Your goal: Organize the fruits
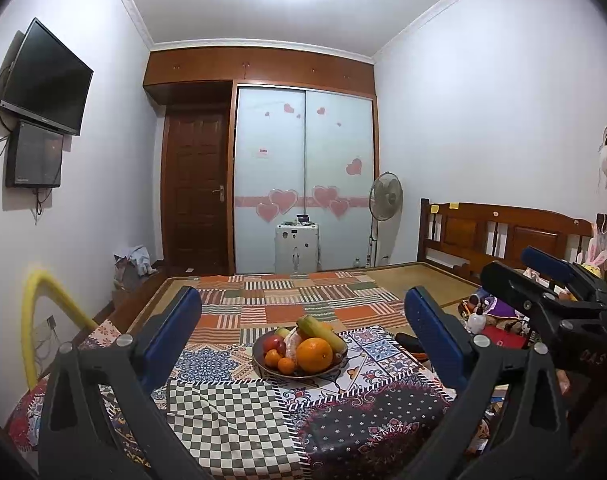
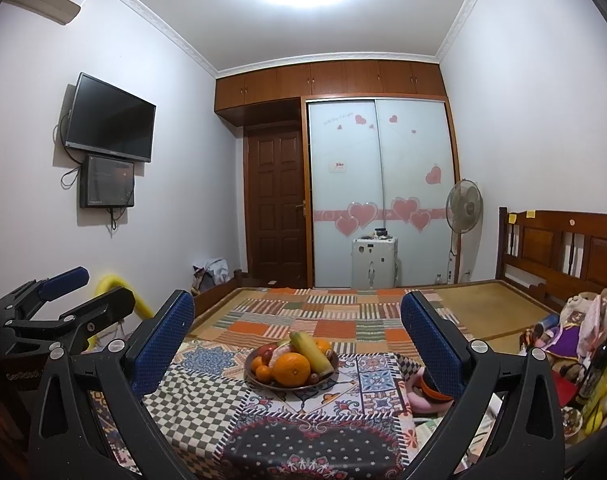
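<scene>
A shallow dark bowl (image 1: 259, 362) of fruit sat on a patchwork cloth (image 1: 231, 408) spread over the near end of a bed (image 1: 423, 276), roughly midway between the cloth's left and right edges. In the bowl were one large orange (image 1: 314, 354) at the front, two small tangerines (image 1: 279, 361) beside it to the left, one red apple (image 1: 274, 344) behind those, a peeled citrus (image 1: 292, 341), and one long yellow-green fruit (image 1: 321, 332) lying tilted across the top; fruit farther back was hidden.

The left gripper (image 1: 303, 326) hovered level above the cloth, pointing at the bowl, its two blue-padded fingers (image 1: 175, 330) spread wide and holding nothing. The right gripper (image 2: 297, 326) hovered alongside in the same pose, also released and empty, fingers (image 2: 165, 334) wide apart with the bowl (image 2: 252, 374) framed between them, well short of touching it. Each gripper showed at the edge of the other's view.

Toys and clutter (image 2: 571, 332) lay at the bed's right edge.
</scene>
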Action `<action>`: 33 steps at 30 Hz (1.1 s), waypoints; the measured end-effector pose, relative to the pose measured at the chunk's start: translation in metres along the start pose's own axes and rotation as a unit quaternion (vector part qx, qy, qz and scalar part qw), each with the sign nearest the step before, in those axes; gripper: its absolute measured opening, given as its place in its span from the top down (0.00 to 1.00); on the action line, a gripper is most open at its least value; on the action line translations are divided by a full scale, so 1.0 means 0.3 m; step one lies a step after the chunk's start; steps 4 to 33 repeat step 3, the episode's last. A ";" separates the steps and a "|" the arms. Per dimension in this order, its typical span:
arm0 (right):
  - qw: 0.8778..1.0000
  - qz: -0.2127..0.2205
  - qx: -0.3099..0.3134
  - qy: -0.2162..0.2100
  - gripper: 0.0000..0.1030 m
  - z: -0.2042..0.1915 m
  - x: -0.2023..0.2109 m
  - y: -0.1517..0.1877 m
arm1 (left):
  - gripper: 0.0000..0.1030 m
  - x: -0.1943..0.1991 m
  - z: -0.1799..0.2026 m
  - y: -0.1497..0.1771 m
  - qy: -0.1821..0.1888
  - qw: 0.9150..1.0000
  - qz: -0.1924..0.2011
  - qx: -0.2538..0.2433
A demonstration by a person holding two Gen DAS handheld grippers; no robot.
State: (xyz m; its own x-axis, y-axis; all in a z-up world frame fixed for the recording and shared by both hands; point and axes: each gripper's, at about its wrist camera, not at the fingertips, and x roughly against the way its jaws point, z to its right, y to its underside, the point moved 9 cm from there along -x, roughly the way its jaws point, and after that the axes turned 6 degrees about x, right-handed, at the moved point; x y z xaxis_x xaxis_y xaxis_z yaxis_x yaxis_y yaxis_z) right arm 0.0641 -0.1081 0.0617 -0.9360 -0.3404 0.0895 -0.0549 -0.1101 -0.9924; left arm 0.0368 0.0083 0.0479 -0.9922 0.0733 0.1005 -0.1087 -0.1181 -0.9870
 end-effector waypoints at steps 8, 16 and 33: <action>1.000 -0.002 -0.001 0.000 0.00 0.004 -0.003 0.003 | 0.00 -0.001 -0.005 0.001 0.003 1.000 -0.004 0.006; 1.000 -0.002 -0.001 0.000 0.00 0.004 -0.003 0.003 | 0.00 -0.001 -0.005 0.001 0.003 1.000 -0.004 0.006; 1.000 -0.002 -0.001 0.000 0.00 0.004 -0.003 0.003 | 0.00 -0.001 -0.005 0.001 0.003 1.000 -0.004 0.006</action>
